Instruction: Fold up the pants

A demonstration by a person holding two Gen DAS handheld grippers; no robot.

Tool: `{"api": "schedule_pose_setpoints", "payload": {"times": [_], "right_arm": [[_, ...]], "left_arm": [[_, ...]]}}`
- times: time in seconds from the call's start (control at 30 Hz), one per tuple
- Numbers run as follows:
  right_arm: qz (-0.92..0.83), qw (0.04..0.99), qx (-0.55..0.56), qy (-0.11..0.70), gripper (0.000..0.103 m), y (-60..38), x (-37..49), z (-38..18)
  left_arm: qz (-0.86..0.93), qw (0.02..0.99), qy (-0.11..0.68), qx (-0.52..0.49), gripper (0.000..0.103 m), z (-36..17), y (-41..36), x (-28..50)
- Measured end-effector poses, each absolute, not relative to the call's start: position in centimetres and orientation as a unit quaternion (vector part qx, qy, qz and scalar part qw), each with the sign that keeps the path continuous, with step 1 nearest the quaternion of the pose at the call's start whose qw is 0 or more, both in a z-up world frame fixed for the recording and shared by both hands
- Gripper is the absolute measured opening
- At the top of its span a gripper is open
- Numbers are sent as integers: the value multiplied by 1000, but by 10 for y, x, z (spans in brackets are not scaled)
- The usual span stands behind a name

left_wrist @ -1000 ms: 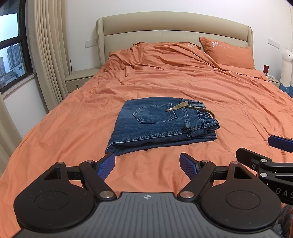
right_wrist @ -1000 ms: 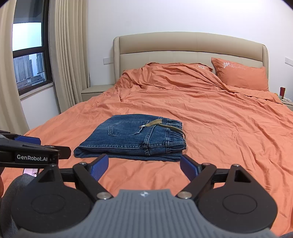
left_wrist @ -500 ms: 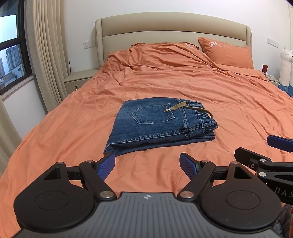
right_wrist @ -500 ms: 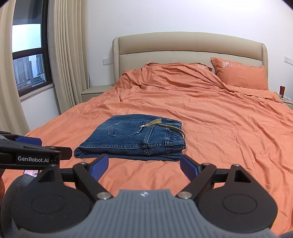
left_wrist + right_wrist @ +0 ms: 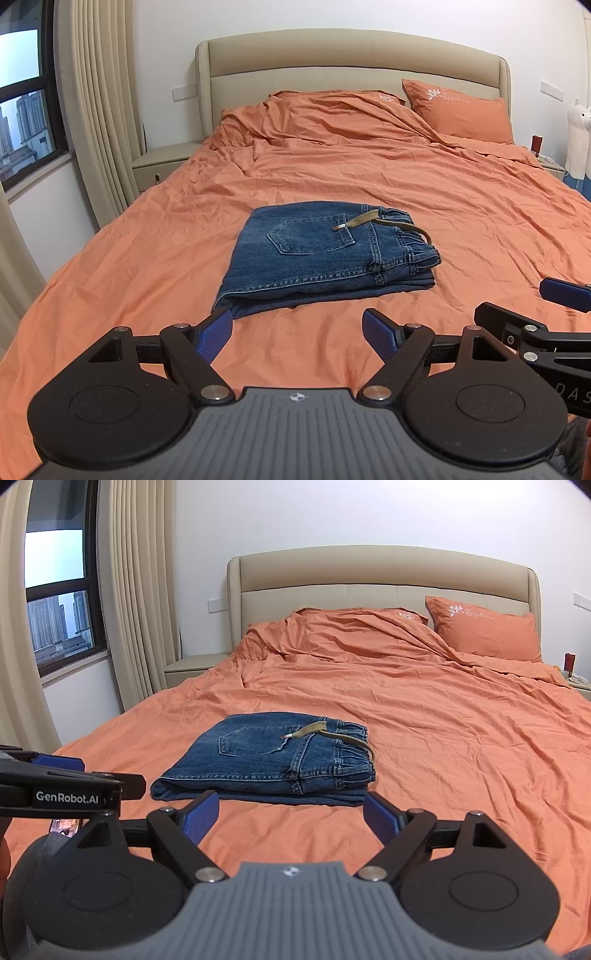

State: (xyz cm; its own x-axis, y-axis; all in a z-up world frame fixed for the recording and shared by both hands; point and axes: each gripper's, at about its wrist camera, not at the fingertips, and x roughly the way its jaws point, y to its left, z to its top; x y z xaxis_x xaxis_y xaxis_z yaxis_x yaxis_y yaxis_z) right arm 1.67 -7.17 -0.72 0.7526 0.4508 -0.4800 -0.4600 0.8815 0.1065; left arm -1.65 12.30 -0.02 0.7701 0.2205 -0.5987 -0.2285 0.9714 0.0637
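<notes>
Nothing moved; folded pants (image 5: pixel 325 254) beyond open left tool (image 5: pixel 297 334).

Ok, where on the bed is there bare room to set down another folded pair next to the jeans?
Bare sheet lies right of the folded jeans, toward the pillow side, and left of them toward the curtain. The near strip between the jeans and both open grippers, left gripper and right gripper, is narrower. The rumpled duvet crowds the headboard end.
</notes>
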Motion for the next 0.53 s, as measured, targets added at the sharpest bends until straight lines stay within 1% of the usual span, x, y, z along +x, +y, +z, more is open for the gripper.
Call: {"api": "schedule_pose_setpoints", "payload": {"times": [0.53], "right_arm": [[243, 936, -9, 255, 82, -72, 16, -6]], "left_arm": [[119, 941, 316, -6, 93, 0, 124, -19]]}}
